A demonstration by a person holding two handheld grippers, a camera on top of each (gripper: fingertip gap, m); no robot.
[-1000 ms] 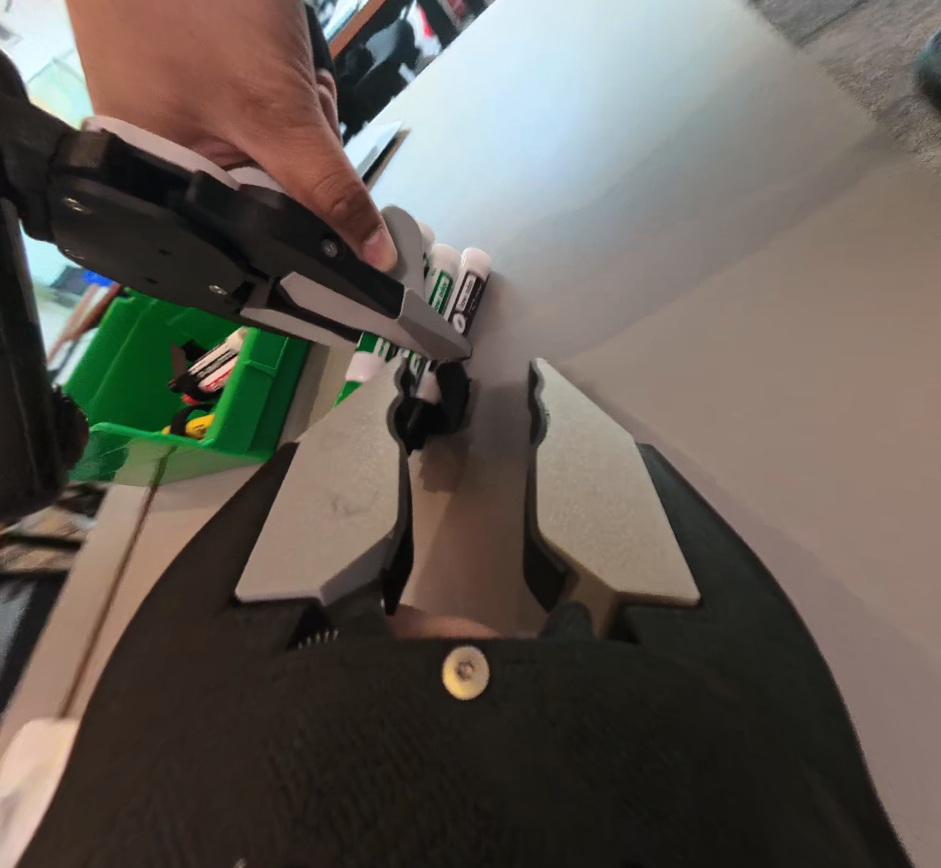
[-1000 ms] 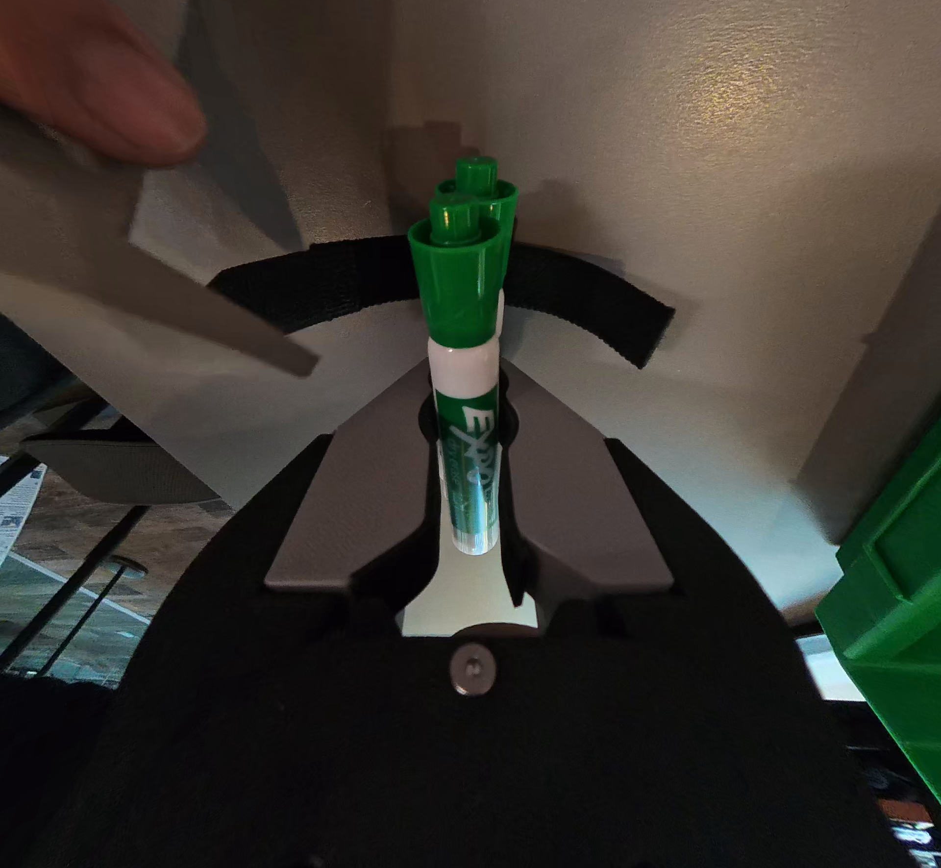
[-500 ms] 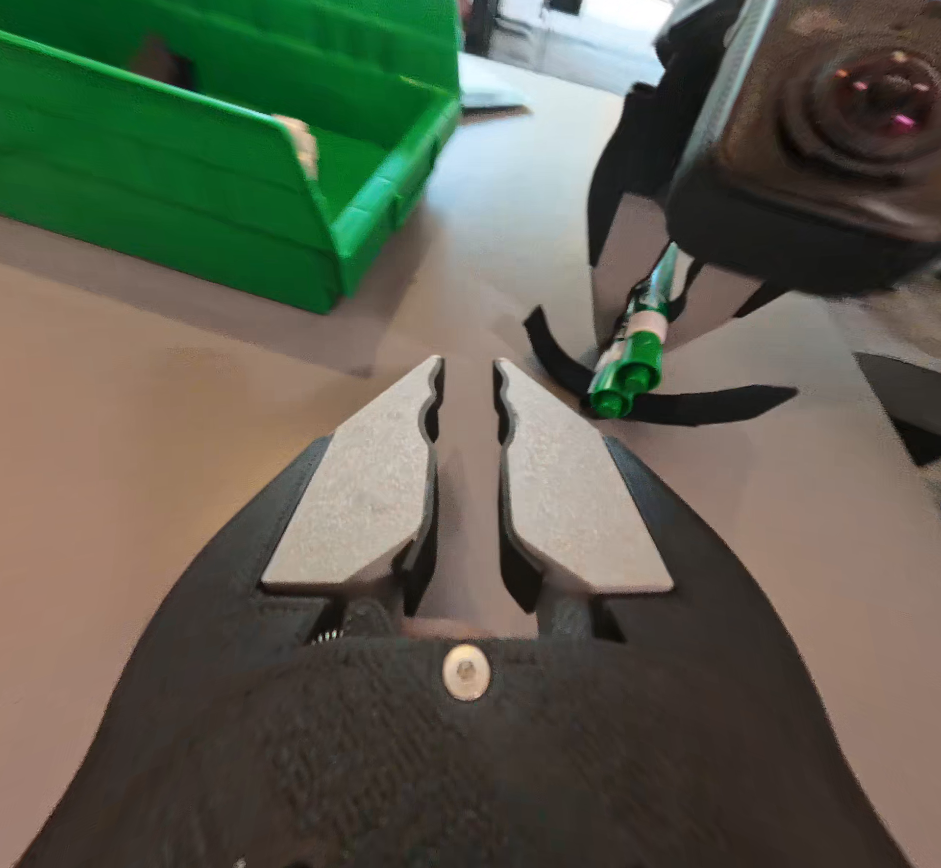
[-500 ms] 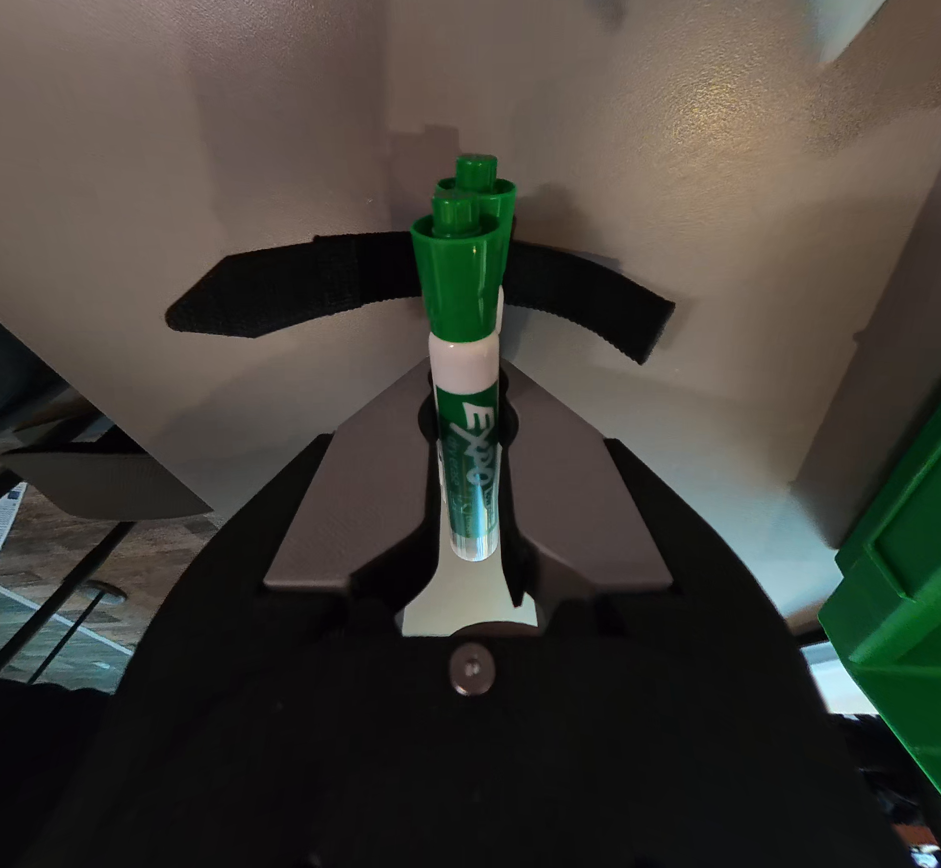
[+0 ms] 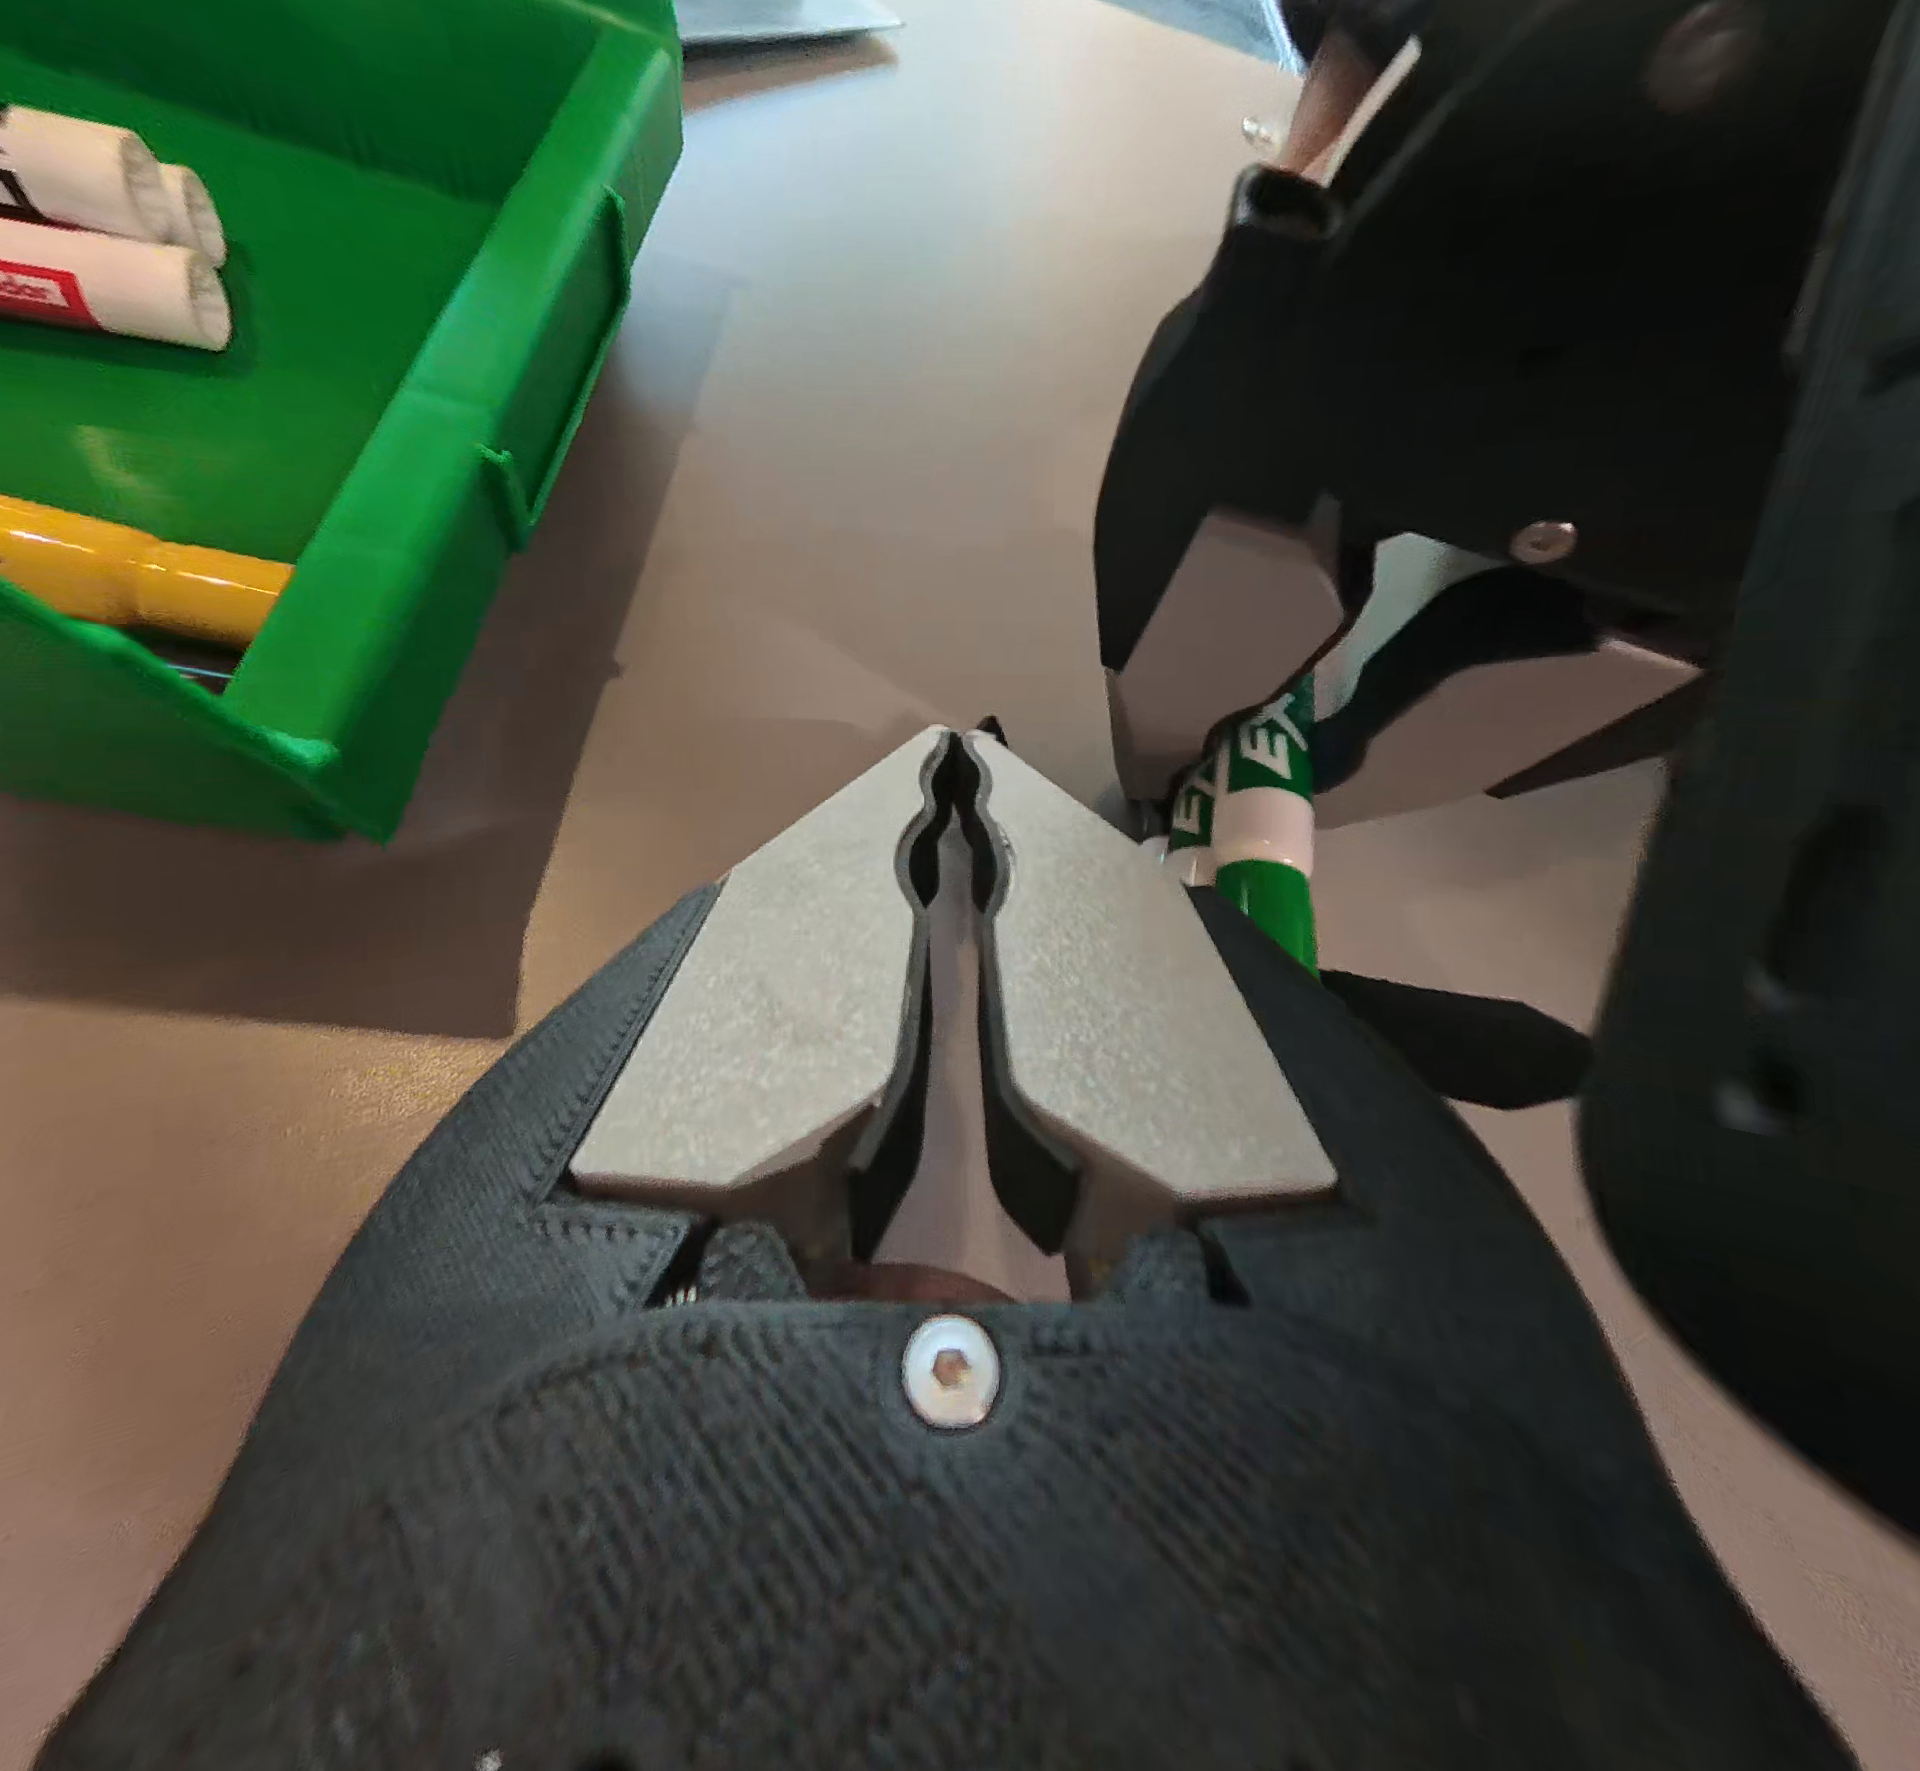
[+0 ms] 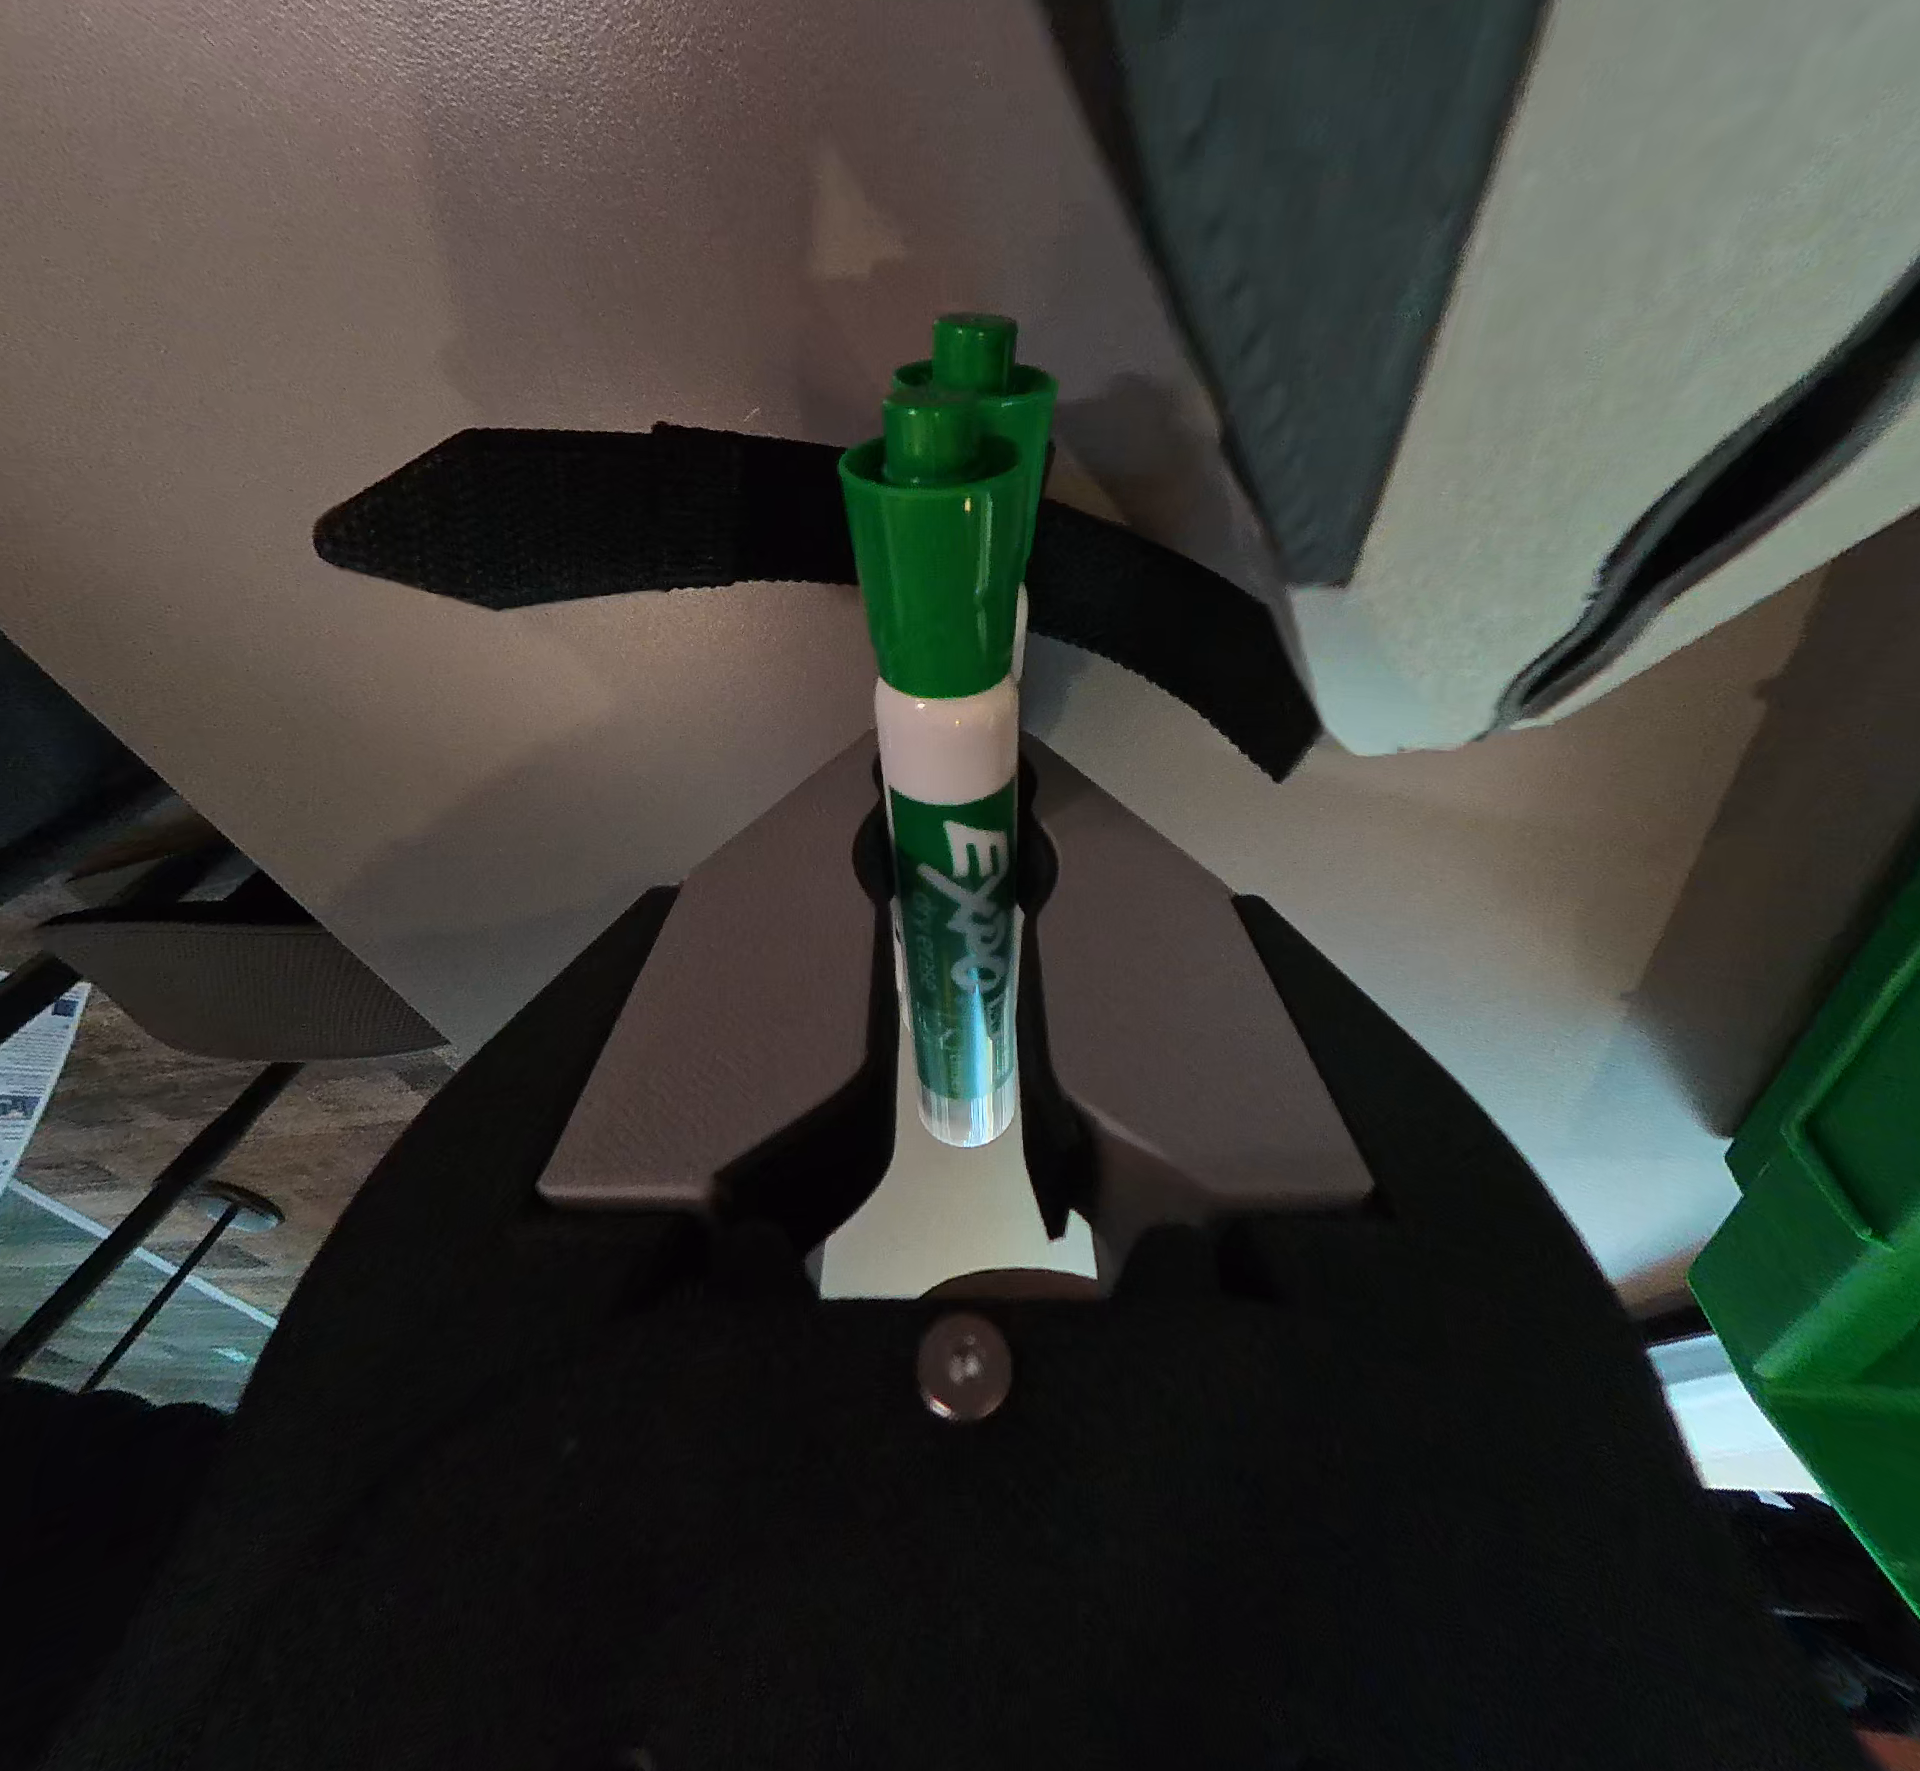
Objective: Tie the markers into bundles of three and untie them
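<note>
My right gripper [image 6: 951, 786] is shut on green markers [image 6: 940, 578], caps pointing down at the grey table [image 6: 416, 163]; two caps show. They press on the middle of a black strap [image 6: 582, 516] lying flat on the table. My left gripper [image 5: 958, 742] is shut, with its tips at one end of the strap, and a black bit of strap shows at the tips. In the right wrist view, the left gripper [image 6: 1351, 724] covers the strap's right end. In the left wrist view, the right gripper [image 5: 1236, 765] holds the markers [image 5: 1262, 817] just right of my tips, and the strap's other end [image 5: 1455, 1035] lies beyond.
A green bin [image 5: 436, 433] stands on the table to the left, holding white-barrelled markers [image 5: 114, 267] and a yellow one [image 5: 135, 568]. Its corner shows at the right of the right wrist view [image 6: 1849, 1202]. The table edge is close behind the right gripper. Spacing between my two grippers at the tips: around 7 centimeters.
My left gripper swung around, moved in to the strap's end beside the markers, and closed from wide open to shut. The right gripper stayed still on the markers.
</note>
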